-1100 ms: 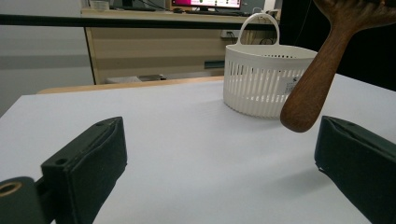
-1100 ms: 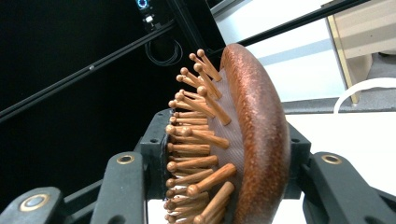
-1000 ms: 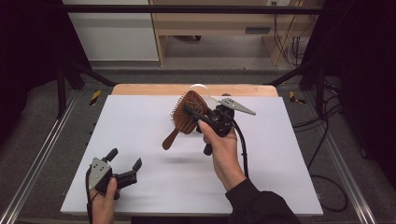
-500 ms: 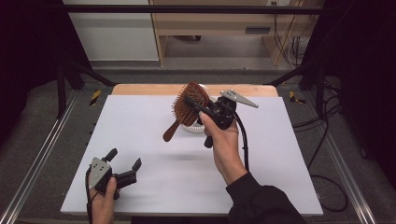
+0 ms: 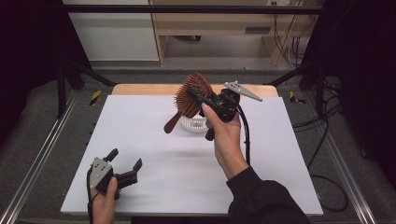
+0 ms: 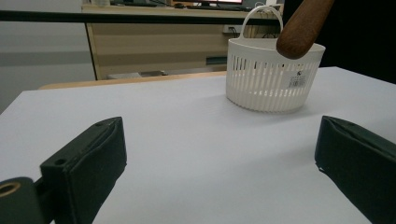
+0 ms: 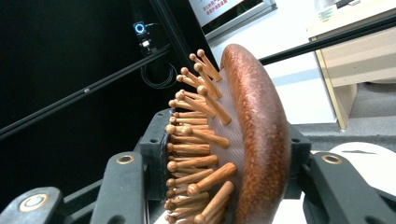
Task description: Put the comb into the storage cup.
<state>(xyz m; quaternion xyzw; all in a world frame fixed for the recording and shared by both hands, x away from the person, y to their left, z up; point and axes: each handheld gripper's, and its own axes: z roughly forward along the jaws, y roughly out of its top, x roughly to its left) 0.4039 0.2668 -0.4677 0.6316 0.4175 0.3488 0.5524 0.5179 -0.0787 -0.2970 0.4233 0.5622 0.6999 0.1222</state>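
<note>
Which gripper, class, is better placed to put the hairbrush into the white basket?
The right. The right gripper is already shut on the hairbrush, held in the air just above the white basket. The left gripper is open, holding nothing, near the table's front left corner.

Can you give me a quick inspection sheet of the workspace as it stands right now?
Surface: white table top, wooden strip along its far edge.
Job's things: brown wooden paddle hairbrush with wooden pins, held in the air, handle end over a small white slotted plastic basket with a handle standing on the far half of the table.
Clutter: nothing seen on the table.
Grippers: right gripper shut on the brush head, pins facing one jaw; left gripper open, low at the near left corner.
Cables: black cable from the right gripper runs down along the forearm; more cables on the floor at right.
Surroundings: metal frame rails, wooden desk behind, dark curtains.
</note>
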